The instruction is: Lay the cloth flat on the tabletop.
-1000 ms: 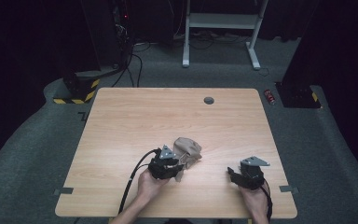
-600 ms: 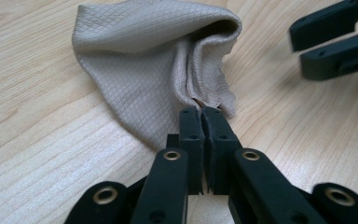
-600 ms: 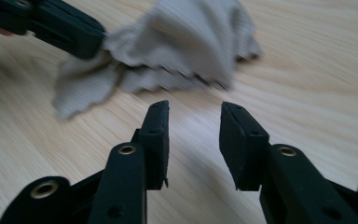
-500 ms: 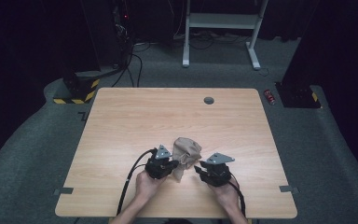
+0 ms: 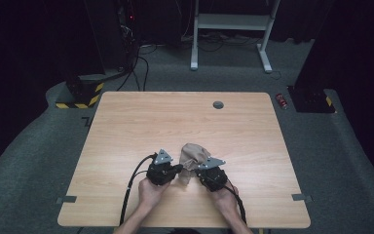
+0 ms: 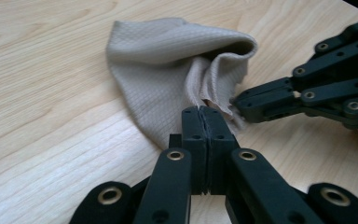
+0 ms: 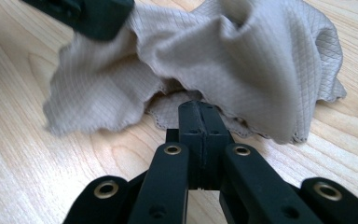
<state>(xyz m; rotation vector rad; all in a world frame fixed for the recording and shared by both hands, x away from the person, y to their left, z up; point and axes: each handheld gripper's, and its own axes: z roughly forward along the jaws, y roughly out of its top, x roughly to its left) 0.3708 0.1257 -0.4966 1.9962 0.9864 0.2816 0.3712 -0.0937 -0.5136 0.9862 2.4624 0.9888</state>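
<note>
A crumpled beige cloth [image 5: 192, 157] lay on the wooden table [image 5: 141, 122], near its front edge, between your two grippers. Your left gripper [image 6: 205, 122] was clamped on a fold at the cloth's near edge. Your right gripper [image 7: 200, 116] had just closed, its jaws pinching the cloth's scalloped hem.
</note>
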